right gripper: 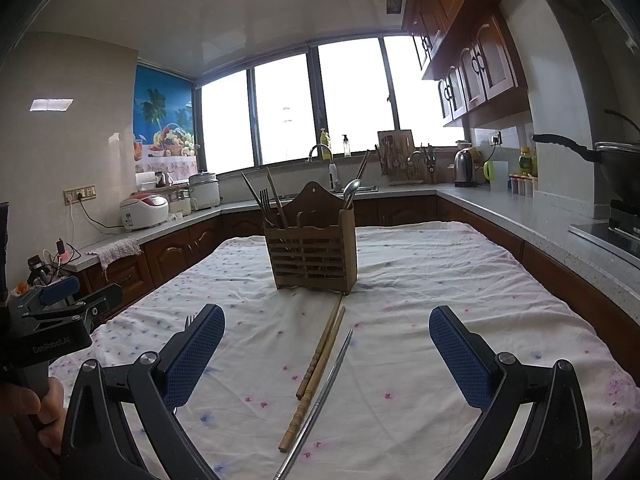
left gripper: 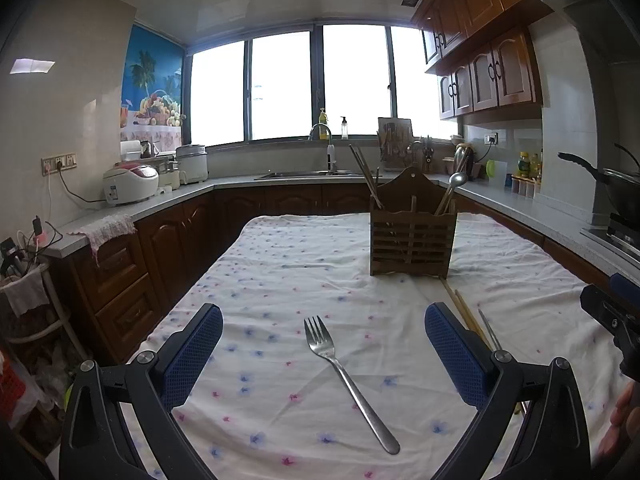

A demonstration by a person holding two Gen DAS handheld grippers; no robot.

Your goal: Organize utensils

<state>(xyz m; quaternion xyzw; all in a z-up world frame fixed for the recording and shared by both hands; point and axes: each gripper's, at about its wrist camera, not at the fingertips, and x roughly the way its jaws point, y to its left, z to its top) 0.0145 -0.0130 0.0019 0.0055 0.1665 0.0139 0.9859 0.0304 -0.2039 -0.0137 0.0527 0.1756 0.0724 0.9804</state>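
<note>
Both claws hang over the cloth-covered tabletop (left gripper: 280,264), and neither has anything in it. The left claw (left gripper: 324,354) stands wide, its blue pads on either side of a steel fork (left gripper: 344,376) that lies flat on the cloth, tines pointing away toward the holder. The right claw (right gripper: 326,358) is also wide, above a pair of wooden chopsticks (right gripper: 316,372) and a thin metal rod (right gripper: 320,396), probably a steel chopstick, lying just beside them.

The wooden utensil holder (left gripper: 412,240) stands upright farther back on the cloth and already contains chopsticks, a fork and a spoon (right gripper: 352,190). So the sorting looks partly done, with the step in hand being the pick-up of what remains loose.

For the fork, the next move likely calls for lowering the left claw until the pads straddle the handle, then closing across its narrow width. A flat fork on soft cloth may be hard to get under, and the fabric could bunch up in the grip. The chopsticks would need the right claw to catch both together.

The left wrist view shows the whole fork and only the far ends of the chopsticks beyond the right-hand pad. The right wrist view shows the chopsticks and rod nearly full length, but only the fork's tines peeking over its left-hand pad, plus the other claw at the left edge.
</note>
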